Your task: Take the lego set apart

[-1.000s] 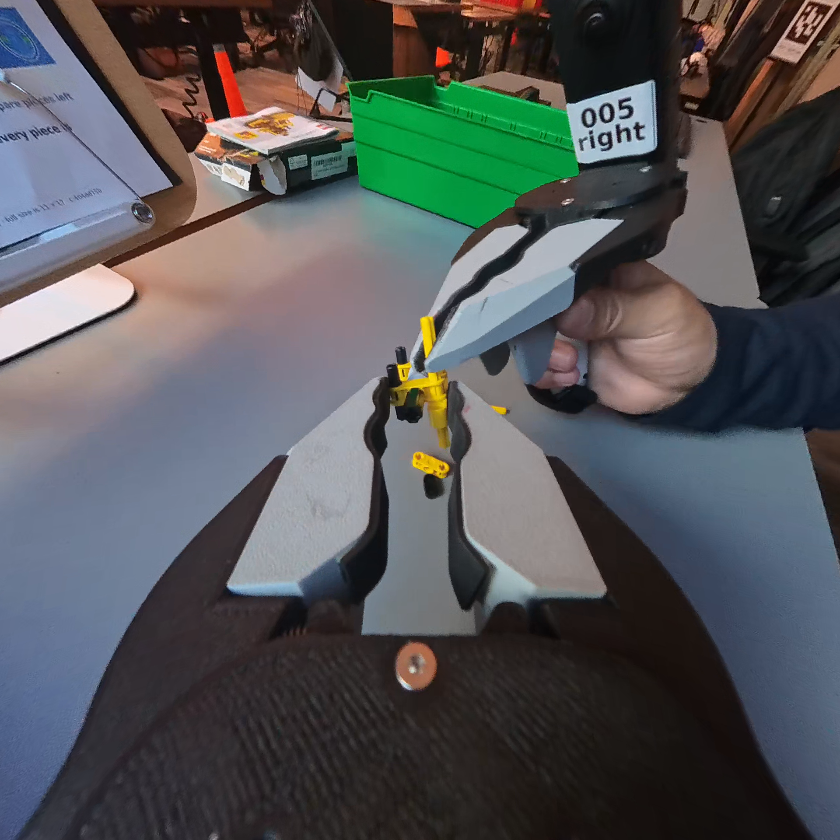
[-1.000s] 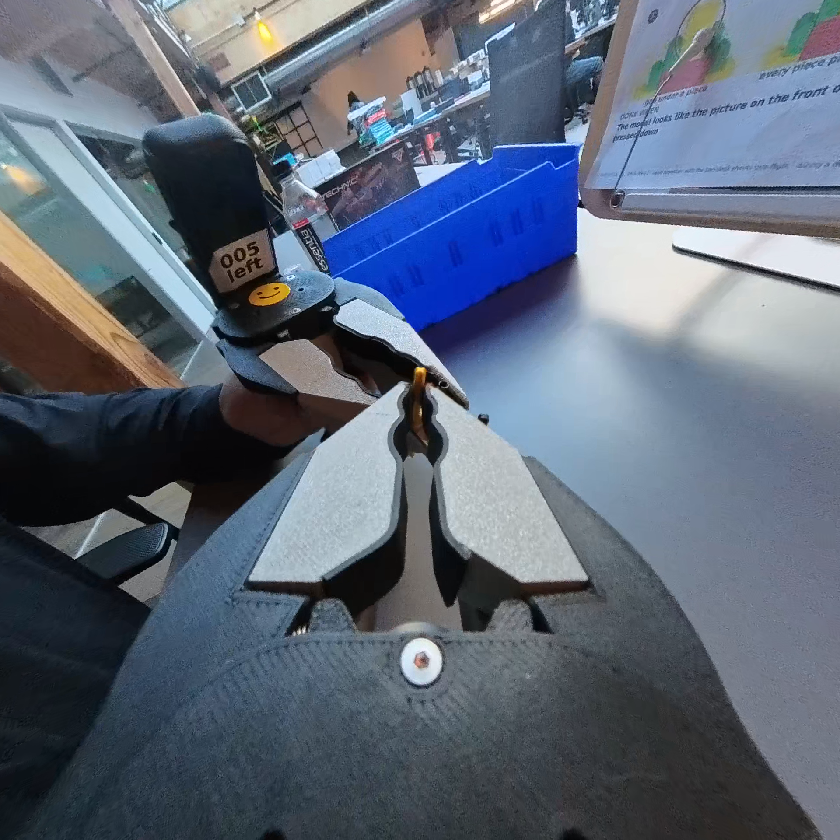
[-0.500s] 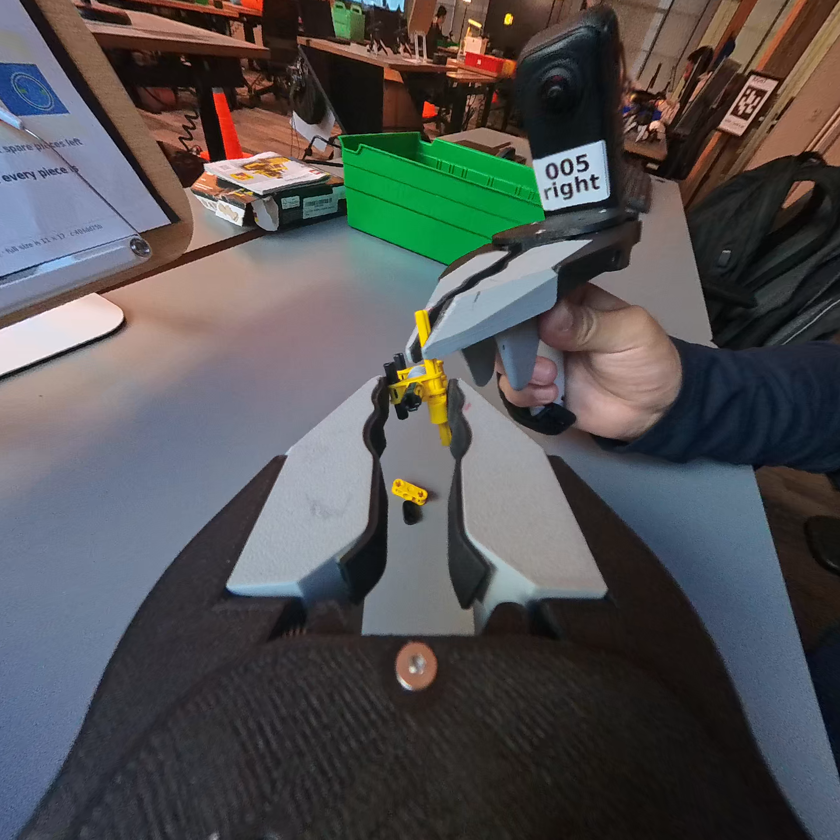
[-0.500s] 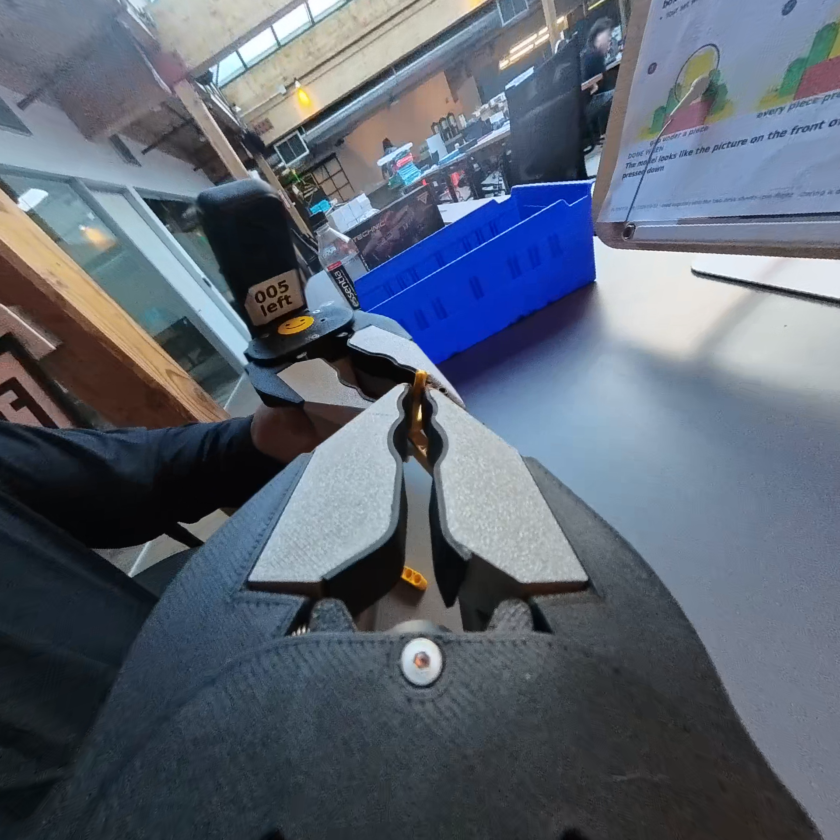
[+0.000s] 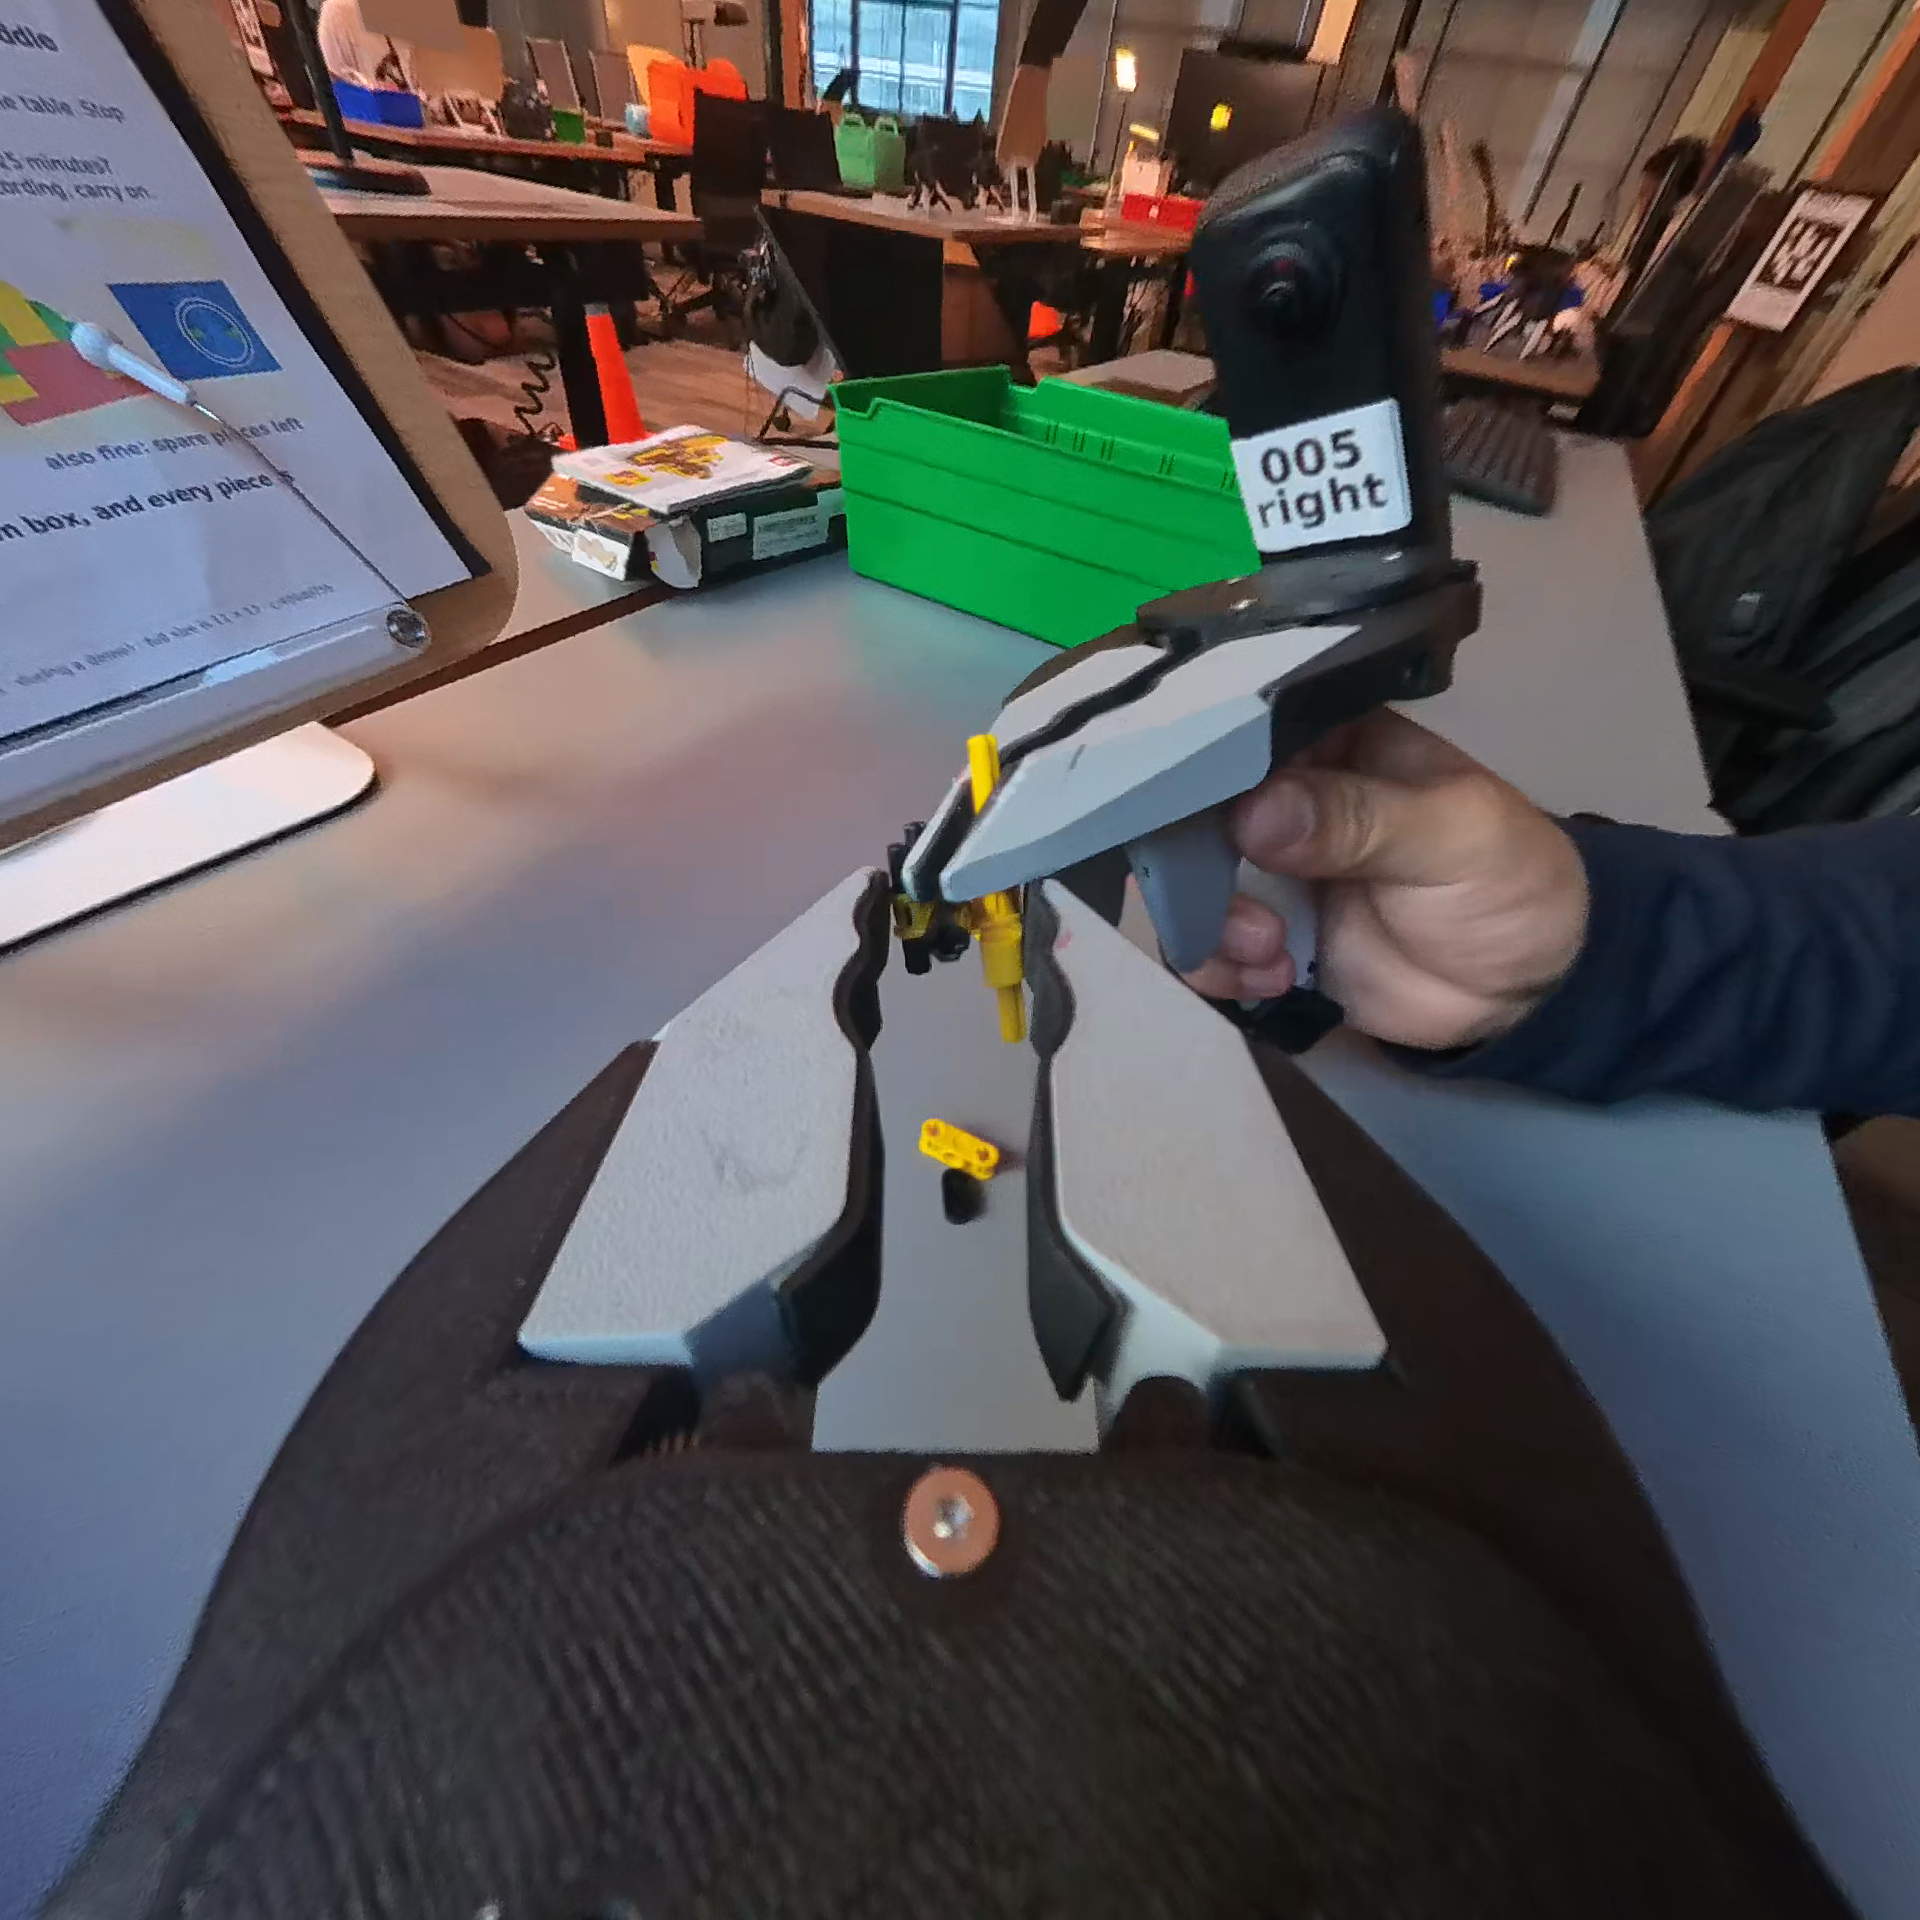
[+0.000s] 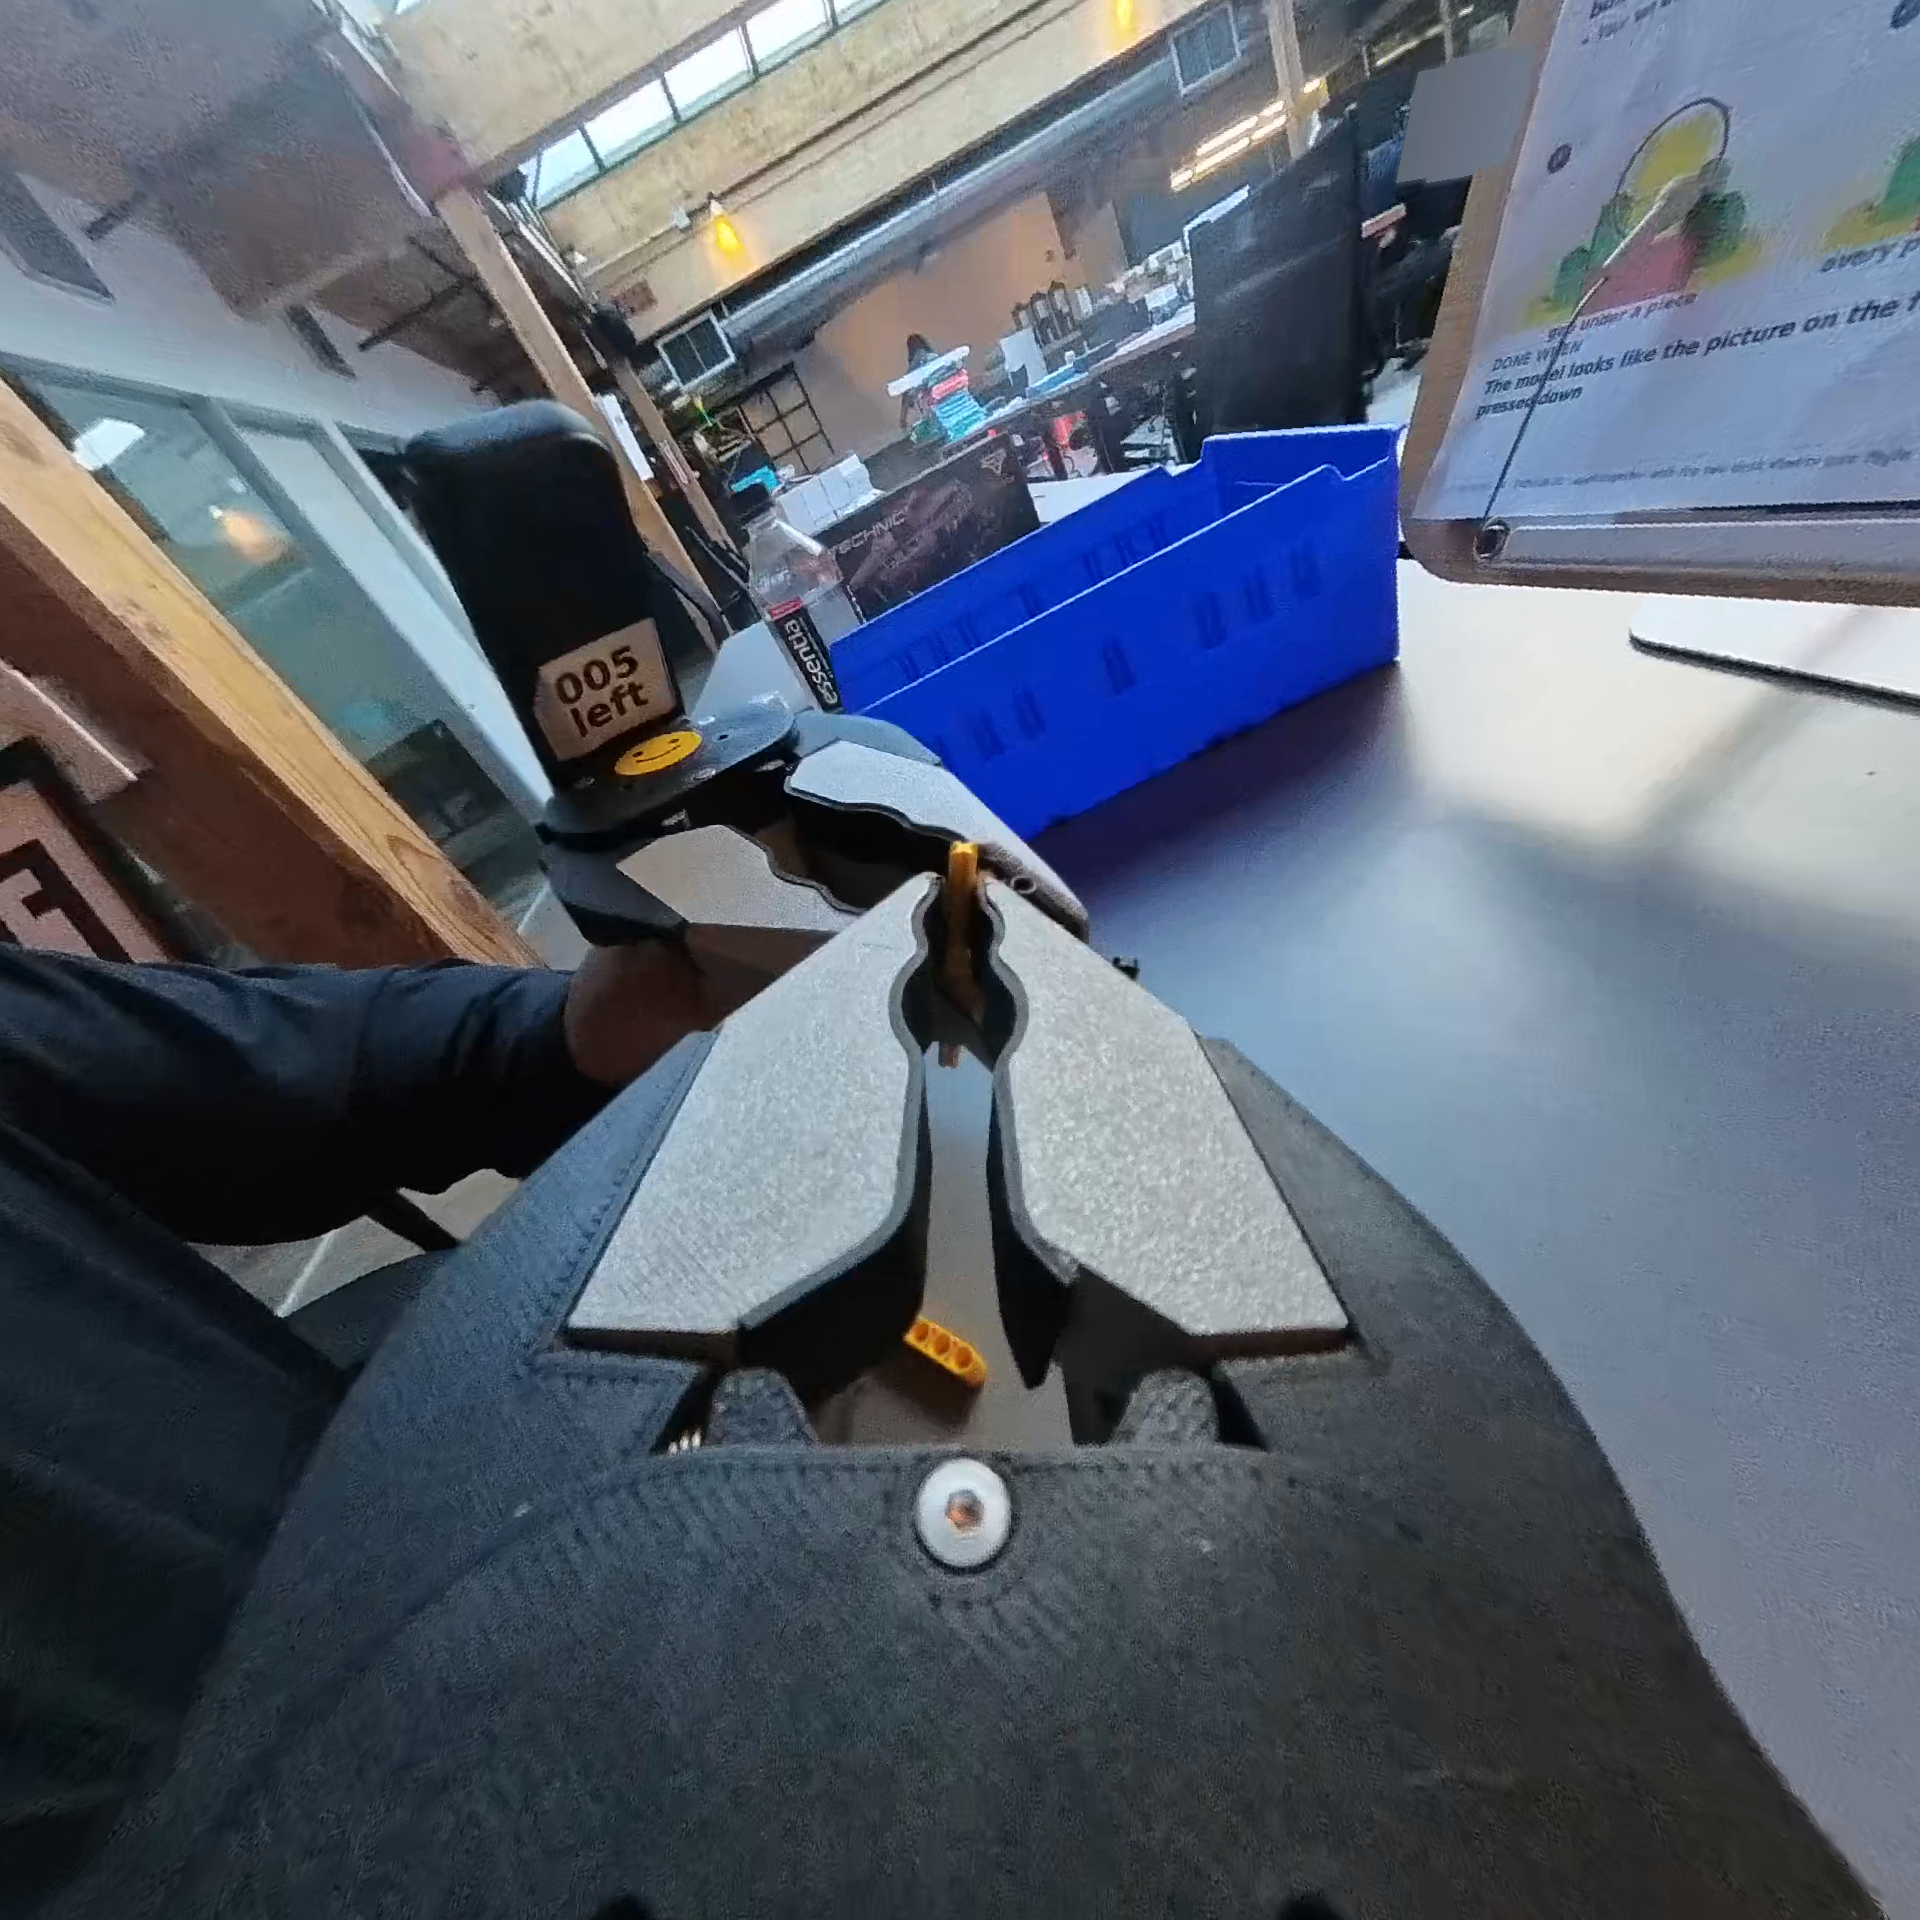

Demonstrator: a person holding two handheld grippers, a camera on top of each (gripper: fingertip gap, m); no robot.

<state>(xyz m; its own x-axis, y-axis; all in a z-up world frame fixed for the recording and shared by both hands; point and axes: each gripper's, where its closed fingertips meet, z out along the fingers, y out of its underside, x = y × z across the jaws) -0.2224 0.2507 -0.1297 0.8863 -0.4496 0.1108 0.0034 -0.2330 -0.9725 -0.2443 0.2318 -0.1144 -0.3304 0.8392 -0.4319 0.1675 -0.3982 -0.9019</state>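
Lego assembly (image 5: 940, 920) — small, light, rigid yellow-black plastic, probably slippery; left tongs (image 5: 951, 935) clenched on its body, right tongs (image 6: 958, 914) clenched on its yellow axle (image 6: 961, 935) — grip near joints.

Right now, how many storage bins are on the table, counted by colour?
Green bin: 1
Blue bin: 1
Total: 2

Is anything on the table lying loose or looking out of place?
Only two loose pieces: a short yellow beam and a small black pin lie on the grey table, below the held assembly. Nothing looks damaged.
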